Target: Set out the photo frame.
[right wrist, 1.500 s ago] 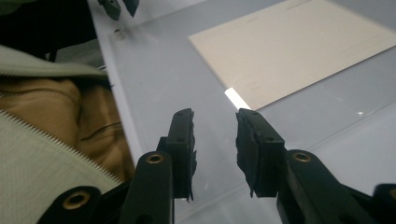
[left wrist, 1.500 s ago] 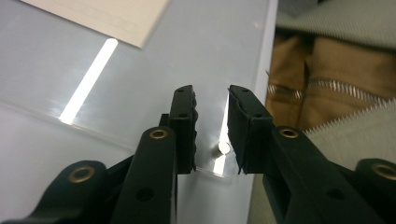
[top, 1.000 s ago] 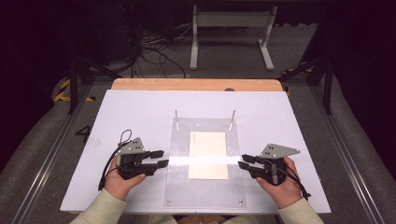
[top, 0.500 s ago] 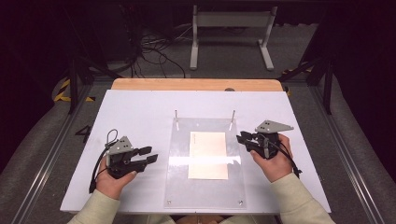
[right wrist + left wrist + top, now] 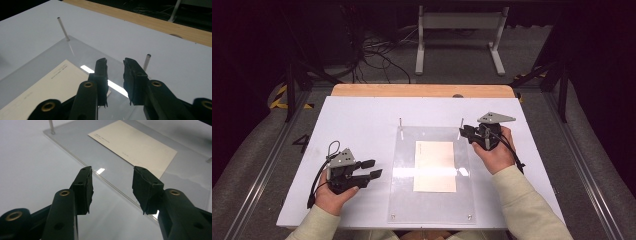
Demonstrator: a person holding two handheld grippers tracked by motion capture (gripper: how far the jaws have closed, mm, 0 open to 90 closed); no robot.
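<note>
Metal pin (image 5: pixel 146 61) beside right gripper (image 5: pixel 115 65) – high view blurs it.

The cream paper sheet (image 5: pixel 435 166) under the clear plate carries a thin line of small print along its top edge, seen also in the left gripper view (image 5: pixel 102 139) and the right gripper view (image 5: pixel 58 71); it is too small to read.
</note>
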